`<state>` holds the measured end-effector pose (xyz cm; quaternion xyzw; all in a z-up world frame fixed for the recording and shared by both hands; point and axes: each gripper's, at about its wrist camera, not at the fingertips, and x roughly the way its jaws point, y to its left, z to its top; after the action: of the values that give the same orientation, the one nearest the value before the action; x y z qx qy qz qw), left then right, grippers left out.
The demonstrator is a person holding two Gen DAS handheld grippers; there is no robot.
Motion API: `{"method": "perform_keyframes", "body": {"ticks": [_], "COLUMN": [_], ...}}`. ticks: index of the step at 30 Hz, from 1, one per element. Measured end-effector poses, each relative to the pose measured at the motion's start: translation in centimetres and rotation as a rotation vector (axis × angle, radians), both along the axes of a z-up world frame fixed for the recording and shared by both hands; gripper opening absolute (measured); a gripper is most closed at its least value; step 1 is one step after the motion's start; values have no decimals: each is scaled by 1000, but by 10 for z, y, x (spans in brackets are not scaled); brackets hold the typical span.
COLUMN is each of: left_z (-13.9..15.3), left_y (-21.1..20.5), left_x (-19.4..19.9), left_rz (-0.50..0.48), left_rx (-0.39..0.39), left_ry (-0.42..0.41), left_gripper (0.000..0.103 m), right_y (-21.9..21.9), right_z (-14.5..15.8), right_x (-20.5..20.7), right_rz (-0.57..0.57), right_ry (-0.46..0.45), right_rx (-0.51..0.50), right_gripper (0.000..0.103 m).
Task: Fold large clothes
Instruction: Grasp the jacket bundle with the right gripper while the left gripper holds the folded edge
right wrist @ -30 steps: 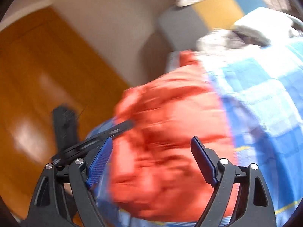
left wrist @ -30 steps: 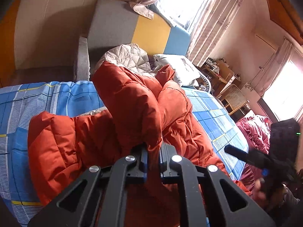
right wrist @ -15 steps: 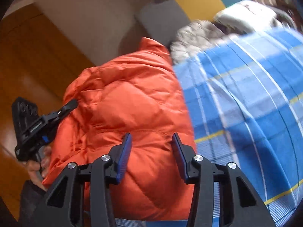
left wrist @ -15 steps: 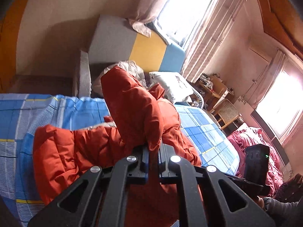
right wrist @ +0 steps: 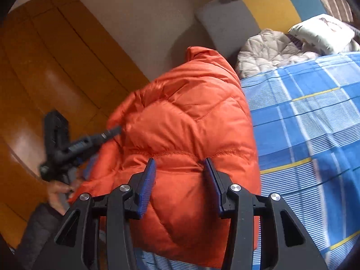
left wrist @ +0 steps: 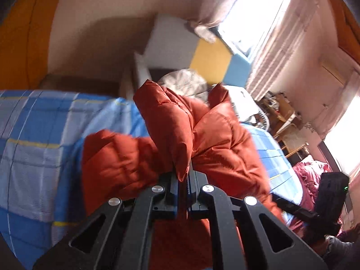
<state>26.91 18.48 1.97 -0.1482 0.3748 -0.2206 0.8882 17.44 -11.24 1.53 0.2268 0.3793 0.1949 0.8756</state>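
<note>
A puffy orange jacket (left wrist: 216, 144) lies bunched on the blue plaid bed (left wrist: 38, 135). My left gripper (left wrist: 183, 177) is shut on a raised fold of it, which stands up between the jaws. In the right wrist view the jacket (right wrist: 191, 117) bulges between the blue pads of my right gripper (right wrist: 180, 168), which pinch a thick quilted fold near its hem. The left gripper (right wrist: 113, 132) shows there too, biting the jacket's left edge, with a hand behind it. The right gripper (left wrist: 279, 202) reaches the jacket from the right in the left wrist view.
The bed sheet (right wrist: 303, 123) spreads to the right. A white quilted garment (right wrist: 267, 51) and a pillow (right wrist: 324, 33) lie by the grey, yellow and blue headboard (right wrist: 227, 22). A wooden wardrobe (right wrist: 45, 67) stands at the left. Magenta cloth (left wrist: 308, 173) lies beside the bed.
The right jaws narrowed from wide apart to a grip on the jacket's fold. Both grippers shifted sideways over the bed, and the jacket moved with them.
</note>
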Motion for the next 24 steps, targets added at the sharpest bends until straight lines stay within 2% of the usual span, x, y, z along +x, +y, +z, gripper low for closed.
{"method": "perform_keyframes", "body": {"ticks": [4,8,15,21,22,24], "left_z": [-20,-33,-55,-81,-83,-82], "left_y": [21,36,42,40,38,28], "left_x": [2,8,10,13,14,16], "left_rz": [36,65,82,128,137,157], "left_rx": [6,21,65,94,102,171], "left_ry": [35,65,113,166,173,188], "left_gripper": [5,5,5,5,6,6], "right_y": [2,8,40,65,68,75], "right_z": [4,2,-22,-53,-55,-57], "right_x": [-3,1,9,26,27,27], "right_rz": [-2,-7,51,76,71,70], "right_ry": [-38,-27,39,69,70,58], "right_rx": [-48,-137,-238,-404,-422,-479], "right_gripper": [44,44,46,48,48,48]}}
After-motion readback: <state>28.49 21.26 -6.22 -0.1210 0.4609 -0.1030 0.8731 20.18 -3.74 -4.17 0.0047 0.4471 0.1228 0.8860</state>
